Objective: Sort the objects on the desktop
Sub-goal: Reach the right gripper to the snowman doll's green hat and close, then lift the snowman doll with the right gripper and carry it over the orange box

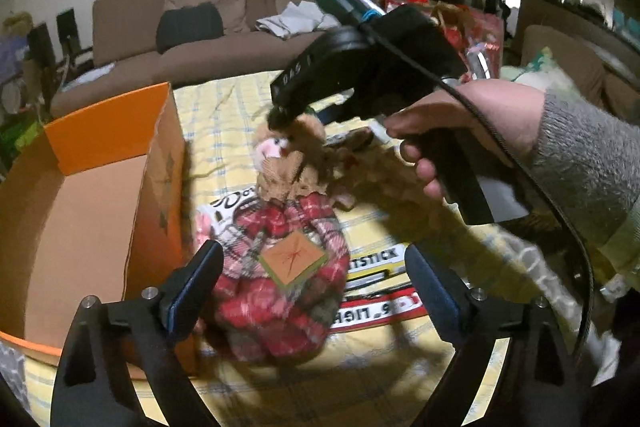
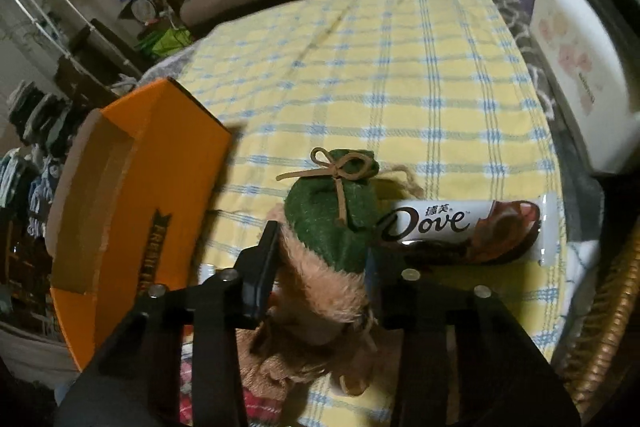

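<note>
Plush doll's [image 2: 320, 291] head seemingly between right gripper's [image 2: 324, 267] fingers [image 2: 262, 267].

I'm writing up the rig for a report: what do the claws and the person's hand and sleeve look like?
Both claws are black. The left claw has dark blue pads and silver screws. The right claw has pale lettering, a green light and a black cable. The right hand is bare, with a fuzzy grey sleeve.

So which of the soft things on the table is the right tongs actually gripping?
The brown plush toy, the one in the green hat; the right tongs are closed on its head. The red plaid pouch lies free between the open left tongs.
</note>
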A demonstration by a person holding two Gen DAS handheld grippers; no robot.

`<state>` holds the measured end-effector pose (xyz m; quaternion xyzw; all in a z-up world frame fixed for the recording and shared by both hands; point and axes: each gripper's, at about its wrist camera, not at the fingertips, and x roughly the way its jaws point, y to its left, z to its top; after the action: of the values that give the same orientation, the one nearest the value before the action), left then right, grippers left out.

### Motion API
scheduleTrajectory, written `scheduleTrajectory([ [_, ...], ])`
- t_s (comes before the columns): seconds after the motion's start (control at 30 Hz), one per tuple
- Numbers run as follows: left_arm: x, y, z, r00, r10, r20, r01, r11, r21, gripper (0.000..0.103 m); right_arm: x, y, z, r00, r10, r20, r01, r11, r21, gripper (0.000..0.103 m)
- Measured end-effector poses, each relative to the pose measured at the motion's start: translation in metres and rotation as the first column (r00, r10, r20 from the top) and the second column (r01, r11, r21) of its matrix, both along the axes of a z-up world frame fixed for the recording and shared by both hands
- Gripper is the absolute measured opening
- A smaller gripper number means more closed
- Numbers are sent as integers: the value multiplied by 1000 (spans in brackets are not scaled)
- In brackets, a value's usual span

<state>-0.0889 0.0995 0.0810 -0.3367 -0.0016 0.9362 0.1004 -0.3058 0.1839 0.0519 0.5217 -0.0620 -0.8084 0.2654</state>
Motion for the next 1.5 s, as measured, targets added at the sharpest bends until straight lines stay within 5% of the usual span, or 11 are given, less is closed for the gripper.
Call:
scheduleTrajectory([
  [0.27, 3, -27, 30, 1000, 0, 12, -3, 984, 176, 95, 44, 11, 77, 991, 55, -123, -66, 994, -84, 34],
  [0.77, 3, -51, 145, 975, 24, -223, -1, 995, 103, 102, 160, -27, 259, 911, 191, -367, -251, 960, -125, 29],
  [0.97, 24, -69, 177, 913, 146, -381, -120, 989, 90, 103, 191, -36, 302, 903, 205, -378, -300, 930, -212, 29],
  [1.1, 36, -80, 185, 909, 29, -417, 19, 994, 109, 102, 212, -43, 324, 885, 249, -394, -354, 908, -222, 28],
  [1.13, 38, -80, 188, 907, 1, -421, 44, 994, 98, 98, 216, -46, 328, 878, 261, -400, -368, 904, -219, 29],
  [1.17, 40, -79, 191, 906, -14, -423, 56, 995, 87, 80, 220, -47, 327, 875, 270, -402, -377, 901, -215, 29],
  [1.2, 41, -80, 193, 907, -28, -420, 72, 994, 88, 43, 222, -50, 329, 870, 281, -405, -386, 899, -208, 29],
  [1.3, 39, -83, 198, 929, -44, -368, 102, 985, 140, 41, 231, -58, 333, 860, 288, -421, -388, 905, -173, 29],
  [1.4, 41, -92, 200, 934, -23, -356, 88, 982, 167, 40, 234, -62, 334, 863, 273, -425, -366, 917, -155, 43],
  [1.47, 39, -104, 204, 939, 1, -344, 59, 985, 164, 40, 235, -64, 335, 865, 246, -437, -324, 939, -113, 84],
  [1.5, 40, -111, 206, 941, 10, -339, 50, 985, 167, 40, 236, -64, 337, 864, 226, -449, -297, 950, -93, 91],
])
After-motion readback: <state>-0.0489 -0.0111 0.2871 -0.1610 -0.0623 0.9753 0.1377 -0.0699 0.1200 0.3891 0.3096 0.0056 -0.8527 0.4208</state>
